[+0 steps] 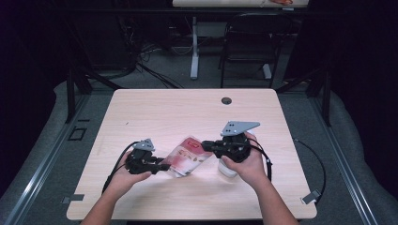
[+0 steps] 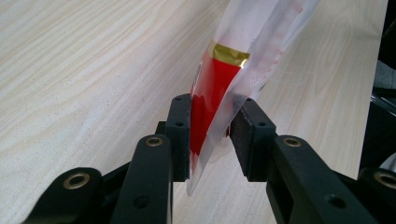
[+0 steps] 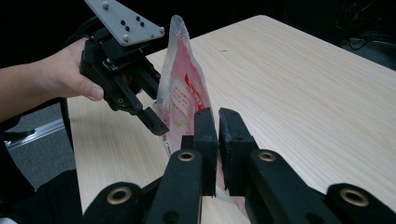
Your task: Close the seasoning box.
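A thin plastic pouch (image 1: 188, 155), glossy and crinkled, is held above the pale wood-grain bench (image 1: 155, 112) between the two grippers, near its front middle. The pouch is mostly white and translucent at its edges, printed in red with small lettering, and in the left gripper view a gold foil band crosses the red panel. It is flat, tapering to a sealed edge.

The left gripper (image 1: 165, 165) pinches one end of the pouch: its two black, blocky jaws, matte and rectangular with small screw holes, stand a little apart with the film pressed and folded between them. The right gripper (image 1: 206, 146) pinches the opposite end, its jaws nearly pressed together on the flat sealed edge, their rubbery pads rough and scuffed. A grey three-cornered metal plate with small holes sits on top of each gripper.

A small white rounded thing (image 1: 227, 168) stands on the bench under the right hand (image 1: 248, 164), partly hidden; what it is cannot be told.
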`<state>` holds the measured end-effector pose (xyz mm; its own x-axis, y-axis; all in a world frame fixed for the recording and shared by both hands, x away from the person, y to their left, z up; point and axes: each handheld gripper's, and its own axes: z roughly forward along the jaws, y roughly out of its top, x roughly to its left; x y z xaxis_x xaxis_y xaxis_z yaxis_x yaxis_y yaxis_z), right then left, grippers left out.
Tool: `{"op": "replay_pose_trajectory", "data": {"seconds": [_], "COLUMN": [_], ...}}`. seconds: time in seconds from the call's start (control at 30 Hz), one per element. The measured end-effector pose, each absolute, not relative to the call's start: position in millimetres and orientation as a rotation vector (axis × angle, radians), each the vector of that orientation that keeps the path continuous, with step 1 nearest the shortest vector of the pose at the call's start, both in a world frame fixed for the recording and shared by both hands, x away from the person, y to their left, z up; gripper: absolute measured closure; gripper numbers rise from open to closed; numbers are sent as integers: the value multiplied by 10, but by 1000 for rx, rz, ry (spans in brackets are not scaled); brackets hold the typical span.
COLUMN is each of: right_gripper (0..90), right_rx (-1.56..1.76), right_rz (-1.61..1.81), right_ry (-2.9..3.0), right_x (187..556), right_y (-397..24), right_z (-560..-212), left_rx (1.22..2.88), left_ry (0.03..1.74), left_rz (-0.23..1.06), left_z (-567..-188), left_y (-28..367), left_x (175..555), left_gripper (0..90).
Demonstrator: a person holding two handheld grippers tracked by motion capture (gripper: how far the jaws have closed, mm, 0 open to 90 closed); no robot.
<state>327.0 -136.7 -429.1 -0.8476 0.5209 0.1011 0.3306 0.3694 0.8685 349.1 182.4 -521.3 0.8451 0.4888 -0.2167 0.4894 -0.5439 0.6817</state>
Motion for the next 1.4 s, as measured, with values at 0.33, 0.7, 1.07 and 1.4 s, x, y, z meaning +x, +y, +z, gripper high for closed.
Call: {"op": "replay_pose_trajectory", "data": {"seconds": [0.33,0.7,1.07,1.4], "right_gripper": [875,874,870,848], "right_rx": [729,703,701,637], "right_rz": [1452,1423,1404,1404], "right_ry": [2446,2457,2462,2515], "right_x": [3296,3319,3342,3345], "right_y": [-1270,-1183,-1149,-1066], "right_z": [-4185,-4106,-4090,-4116], "left_rx": [2229,2191,2211,2214], "left_ry": [712,741,729,742], "left_rz": [-1,-6,-15,-37], "left_z": [-5264,-5319,-5401,-5473], "left_y": [1768,1738,1652,1673], "left_x": [3525,3560,3572,3562], "left_gripper": [700,701,694,638]}}
